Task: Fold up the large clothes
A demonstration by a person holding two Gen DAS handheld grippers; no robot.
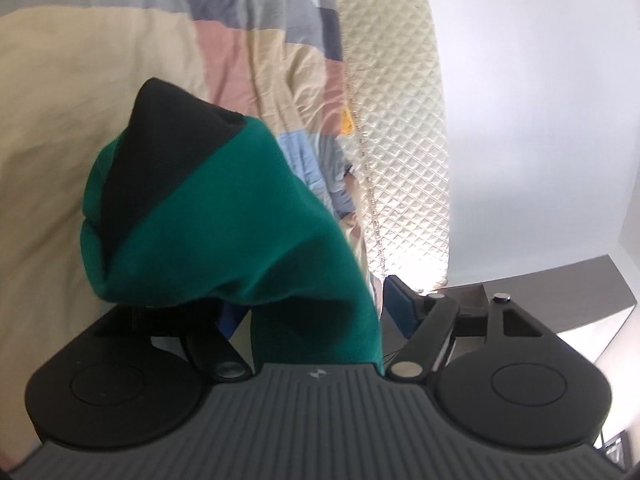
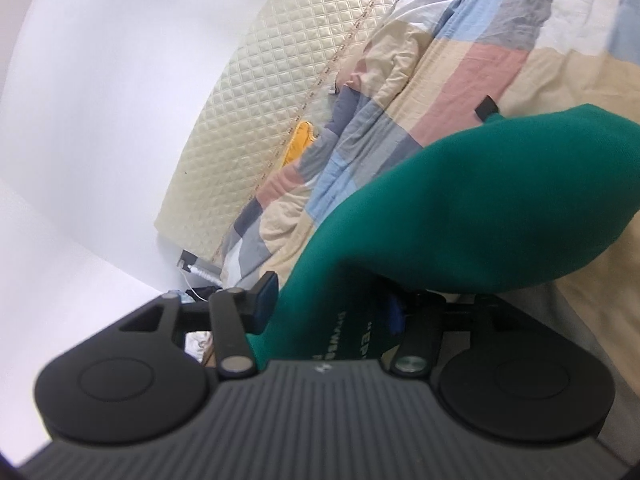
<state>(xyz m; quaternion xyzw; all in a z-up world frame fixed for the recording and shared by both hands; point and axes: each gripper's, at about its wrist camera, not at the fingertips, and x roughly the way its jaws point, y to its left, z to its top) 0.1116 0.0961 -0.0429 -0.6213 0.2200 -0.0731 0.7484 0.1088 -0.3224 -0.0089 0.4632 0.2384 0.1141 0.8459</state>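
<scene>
A green garment [image 1: 240, 232] with a black panel [image 1: 168, 148] hangs bunched over my left gripper [image 1: 312, 312], lifted above the bed. Its blue pads [image 1: 400, 304] stand wide apart with cloth draped between and over them; the grip itself is hidden. In the right wrist view the same green garment [image 2: 480, 208], with white lettering [image 2: 352, 340], drapes across my right gripper [image 2: 332, 312]. One blue pad [image 2: 266, 296] shows at the left; the other is mostly covered by cloth.
A patchwork duvet [image 1: 280, 64] in cream, pink, blue and grey covers the bed [image 2: 460, 64]. A cream quilted headboard [image 1: 400, 120] stands against a white wall [image 2: 100, 80]. A yellow item [image 2: 298, 146] lies by the headboard. A dark bedside table [image 1: 560, 292] is at right.
</scene>
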